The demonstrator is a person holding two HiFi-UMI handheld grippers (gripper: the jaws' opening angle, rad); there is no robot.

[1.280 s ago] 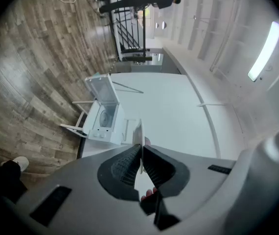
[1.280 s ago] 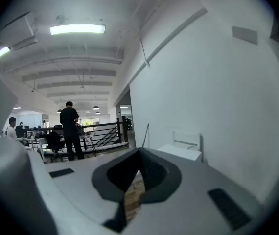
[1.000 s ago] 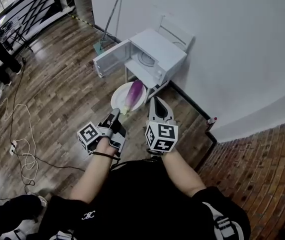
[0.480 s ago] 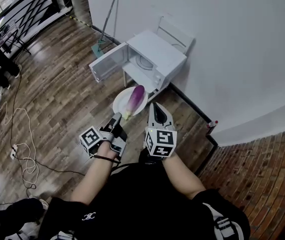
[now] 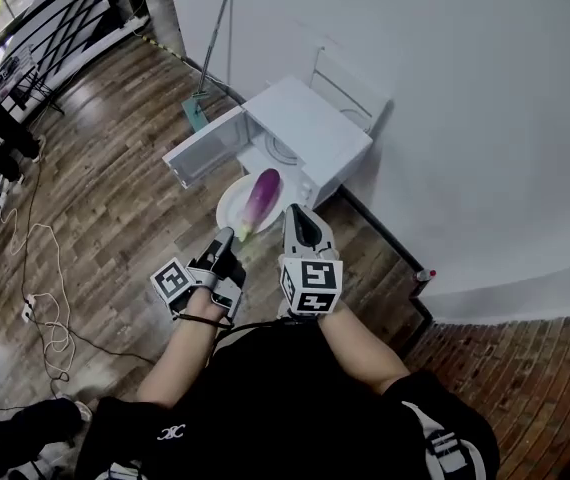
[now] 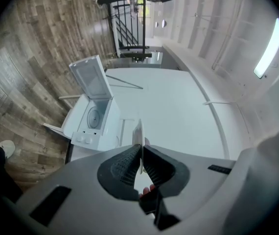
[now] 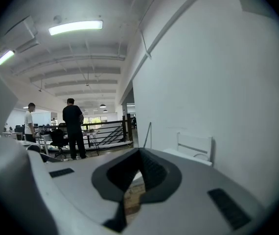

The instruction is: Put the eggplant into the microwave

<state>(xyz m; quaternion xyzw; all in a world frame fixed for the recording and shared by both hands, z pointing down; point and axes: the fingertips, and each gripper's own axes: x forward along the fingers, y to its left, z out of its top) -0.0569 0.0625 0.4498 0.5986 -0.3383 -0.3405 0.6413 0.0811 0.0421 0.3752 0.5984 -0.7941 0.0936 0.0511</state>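
Not yet loaded: eggplant (image 5: 260,196) on plate (image 5: 227,211), rim pinched by left gripper (image 5: 227,238), right gripper (image 5: 296,218) pressed shut at plate's 3 o'clock, microwave (image 5: 315,128) open at 12 o'clock.

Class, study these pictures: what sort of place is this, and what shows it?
Probably an open-plan office or lab, not a kitchen: desks beyond a railing, ceiling strip lights, and a microwave set low by a bare wall.
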